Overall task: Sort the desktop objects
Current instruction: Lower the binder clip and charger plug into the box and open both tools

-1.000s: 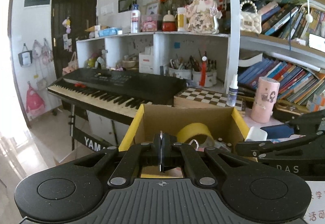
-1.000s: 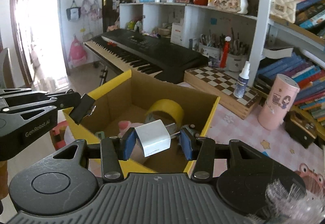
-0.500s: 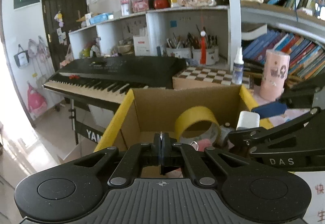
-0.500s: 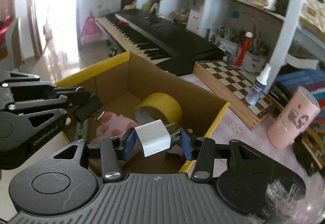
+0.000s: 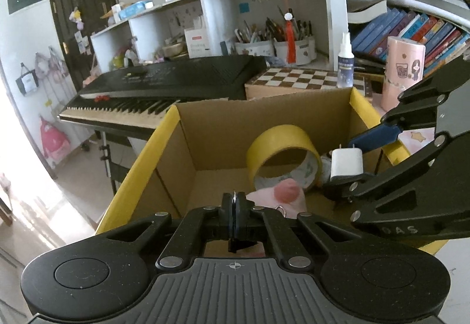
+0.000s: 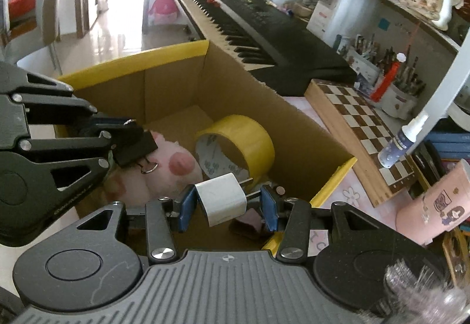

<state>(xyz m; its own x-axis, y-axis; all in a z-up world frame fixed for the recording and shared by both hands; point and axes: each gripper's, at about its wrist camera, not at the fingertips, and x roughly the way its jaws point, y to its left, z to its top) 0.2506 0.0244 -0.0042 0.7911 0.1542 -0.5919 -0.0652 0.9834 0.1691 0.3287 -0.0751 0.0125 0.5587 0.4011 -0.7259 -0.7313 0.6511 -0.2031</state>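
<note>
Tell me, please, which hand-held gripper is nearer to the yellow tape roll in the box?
Right. The right hand-held gripper, shut on a white charger, hangs just in front of the yellow tape roll. The left hand-held gripper, clamping a black binder clip, sits farther off, beyond the pink plush.

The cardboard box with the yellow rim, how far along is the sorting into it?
Done: a yellow tape roll and a pink plush toy lie in the cardboard box. In hand: the right gripper holds a white plug adapter above the box; the left gripper clamps a black binder clip over it. Left: release both.
</note>
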